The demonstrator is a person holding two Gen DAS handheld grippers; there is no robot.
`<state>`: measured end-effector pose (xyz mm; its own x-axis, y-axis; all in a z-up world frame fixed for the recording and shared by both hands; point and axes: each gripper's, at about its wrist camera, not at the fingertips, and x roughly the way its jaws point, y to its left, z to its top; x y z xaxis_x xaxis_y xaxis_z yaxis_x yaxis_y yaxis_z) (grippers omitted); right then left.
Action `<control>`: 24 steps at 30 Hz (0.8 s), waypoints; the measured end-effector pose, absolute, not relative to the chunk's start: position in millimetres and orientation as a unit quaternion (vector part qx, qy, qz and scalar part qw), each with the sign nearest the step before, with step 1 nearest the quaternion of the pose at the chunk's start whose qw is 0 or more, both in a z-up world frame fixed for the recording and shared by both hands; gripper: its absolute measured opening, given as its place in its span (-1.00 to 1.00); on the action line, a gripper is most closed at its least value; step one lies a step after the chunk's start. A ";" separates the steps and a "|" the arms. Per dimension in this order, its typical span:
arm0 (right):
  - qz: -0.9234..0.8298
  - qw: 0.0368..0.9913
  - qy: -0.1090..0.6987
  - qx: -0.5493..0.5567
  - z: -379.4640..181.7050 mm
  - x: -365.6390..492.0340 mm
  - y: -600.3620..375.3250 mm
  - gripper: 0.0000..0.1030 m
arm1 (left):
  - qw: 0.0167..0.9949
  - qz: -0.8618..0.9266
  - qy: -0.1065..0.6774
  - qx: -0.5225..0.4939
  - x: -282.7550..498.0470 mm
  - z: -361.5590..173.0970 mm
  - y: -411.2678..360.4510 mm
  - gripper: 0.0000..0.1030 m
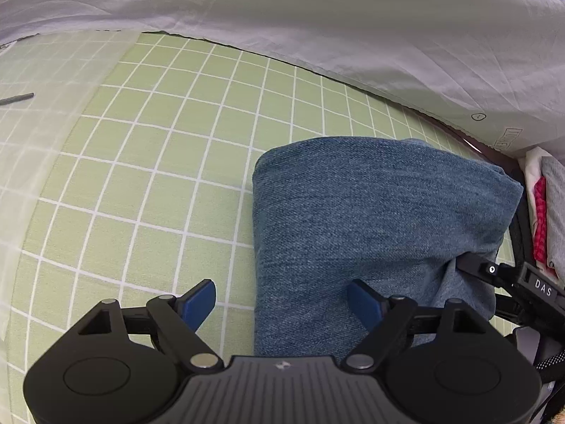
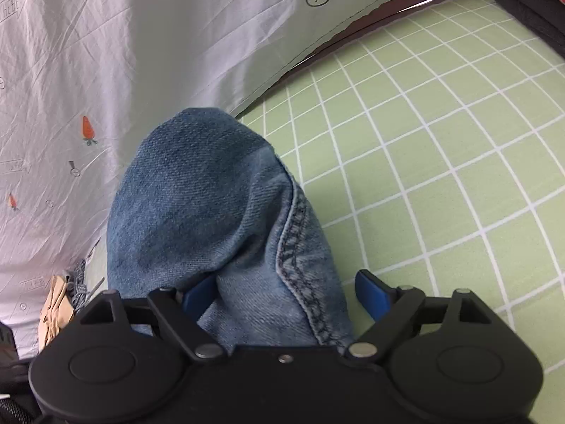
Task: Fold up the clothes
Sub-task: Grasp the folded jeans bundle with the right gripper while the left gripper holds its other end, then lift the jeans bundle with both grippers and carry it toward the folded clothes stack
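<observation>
Green checked mat (image 1: 141,176), folded jeans (image 1: 370,229) (white sheet (image 1: 317,7) behind), both claws wide, empty.

green grid mat (image 1: 148,162) | white printed sheet (image 2: 106,53) behind | pen (image 1: 16,99) far left

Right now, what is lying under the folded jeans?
The folded jeans lie on a green checked sheet, which shows around them. Whatever sits directly beneath the denim is covered, so it cannot be seen.

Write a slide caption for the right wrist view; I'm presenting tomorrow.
Open right gripper straddling folded jeans on a green grid sheet.
</observation>
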<state>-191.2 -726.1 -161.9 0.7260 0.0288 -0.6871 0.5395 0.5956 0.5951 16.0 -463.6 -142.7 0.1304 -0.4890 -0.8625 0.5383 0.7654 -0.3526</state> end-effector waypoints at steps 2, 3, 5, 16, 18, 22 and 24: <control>-0.120 0.832 0.342 0.421 -163.7 -186.3 -720.9 0.75 | 0.739 -0.350 0.576 0.000 20.5 -150.1 -465.3 0.65; -0.106 0.834 0.343 0.419 -164.5 -183.6 -717.6 0.81 | 0.732 -0.353 0.583 -0.011 22.4 -154.1 -466.0 0.65; -0.092 0.844 0.347 0.399 -164.4 -177.3 -707.0 1.00 | 0.717 -0.361 0.595 -0.039 23.4 -162.6 -466.5 0.65; -0.103 0.799 0.301 0.510 -177.3 -222.3 -688.6 0.19 | 0.713 -0.401 0.575 -0.012 3.0 -140.7 -456.5 -0.12; -0.108 0.789 0.296 0.527 -176.1 -236.5 -669.1 0.11 | 0.712 -0.408 0.572 0.011 -6.1 -134.0 -447.2 -0.14; -0.123 0.766 0.267 0.571 -176.6 -268.9 -625.4 0.02 | 0.708 -0.419 0.568 0.034 -25.3 -123.7 -415.3 -0.17; -0.132 0.761 0.256 0.582 -175.0 -285.8 -608.2 -0.02 | 0.704 -0.423 0.569 0.037 -31.6 -121.8 -399.7 -0.18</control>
